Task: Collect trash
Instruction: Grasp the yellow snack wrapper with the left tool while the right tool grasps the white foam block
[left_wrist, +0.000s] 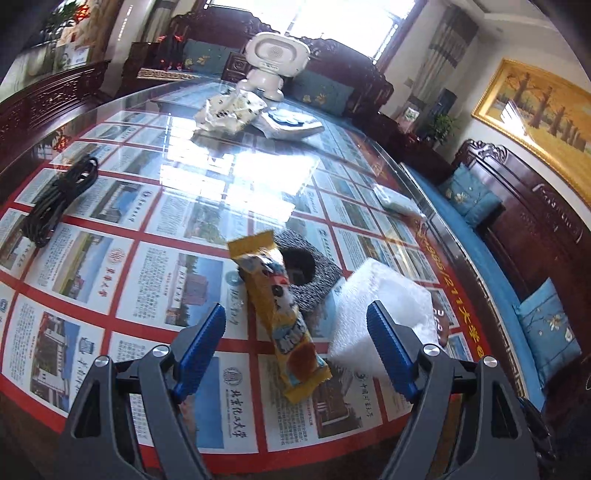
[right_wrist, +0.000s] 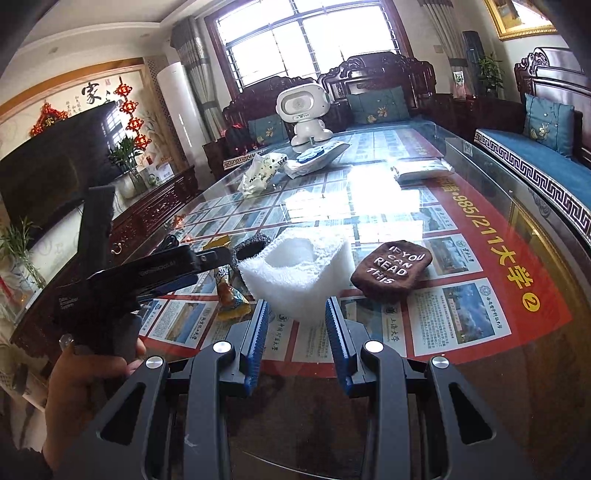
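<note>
Glass table, brown sock rt view only

- Grey felt pad with a round hole: its near-left part is hidden behind the yellow printed snack wrapper.
- White foam block: its near edge, right of that wrapper, is covered by a blue ribbed finger.
- Wrapper print: too blurred to read.
- Coiled black cable, far left of the wrapper: its ends cannot be made out.
</note>
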